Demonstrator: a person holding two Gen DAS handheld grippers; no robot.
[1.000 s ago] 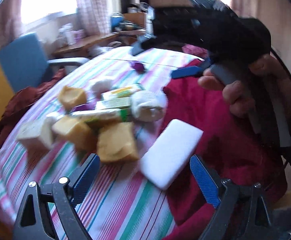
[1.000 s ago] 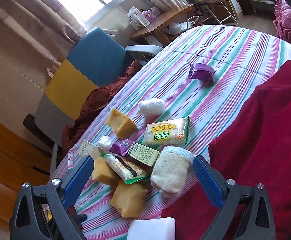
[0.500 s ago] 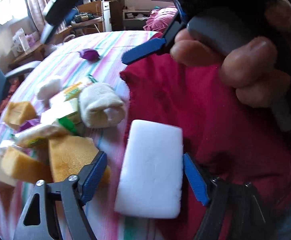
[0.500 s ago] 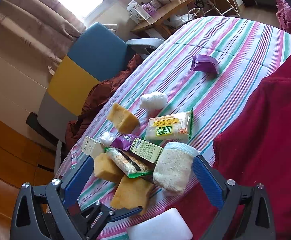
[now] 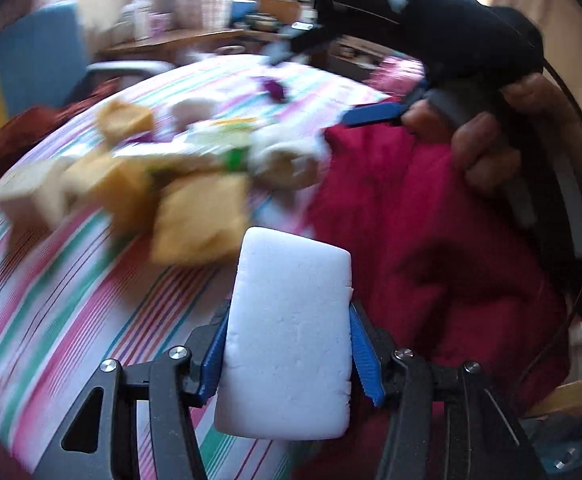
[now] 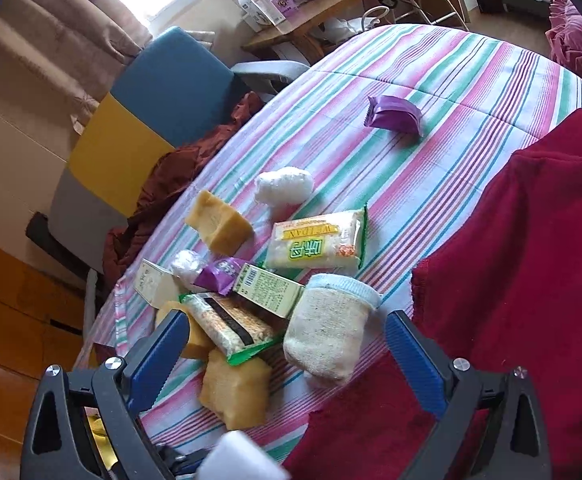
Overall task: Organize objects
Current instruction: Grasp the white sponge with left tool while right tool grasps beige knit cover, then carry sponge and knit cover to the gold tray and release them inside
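The left hand-held gripper is closing on the white sponge block, its blue pads touching the block's two long sides, near the edge of the red cloth. The right hand-held gripper hangs spread wide and empty above the pile of yellow sponges, snack packets and a rolled sock on the striped bedspread.
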